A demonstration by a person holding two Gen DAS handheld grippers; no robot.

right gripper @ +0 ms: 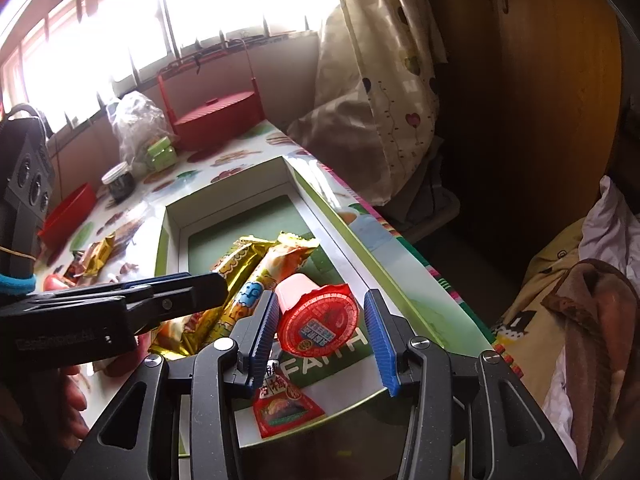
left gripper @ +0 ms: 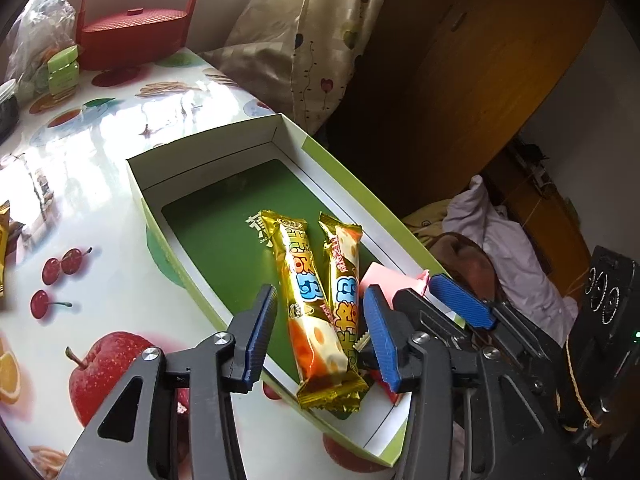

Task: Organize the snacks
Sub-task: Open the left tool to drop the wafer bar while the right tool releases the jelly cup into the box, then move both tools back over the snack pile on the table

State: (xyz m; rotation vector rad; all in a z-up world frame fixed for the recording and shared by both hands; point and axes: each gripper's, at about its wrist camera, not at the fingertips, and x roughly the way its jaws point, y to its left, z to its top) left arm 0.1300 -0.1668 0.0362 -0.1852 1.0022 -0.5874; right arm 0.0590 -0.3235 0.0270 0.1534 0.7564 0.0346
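A: Two long gold foil-wrapped snack bars [left gripper: 316, 316] lie side by side in the shallow green-and-white cardboard box [left gripper: 224, 176], their long axes running from its near edge toward its far end; the left gripper [left gripper: 320, 332] straddles them, jaws parted, pads touching neither.

B: And the right gripper [right gripper: 322, 334]?

A: Part open around the pink jelly cup with a red foil lid [right gripper: 316, 316]; the cup lies on its side by the box's near right corner, lid toward the camera; whether the pads press it I cannot tell.

B: Anything in the way?

A: A small red sachet [right gripper: 286, 410] lies under the right gripper at the near edge; more gold packets [right gripper: 96, 258] wait on the fruit-print tabletop [left gripper: 100, 216] off the box's left edge, nearer the left hand, I judge.
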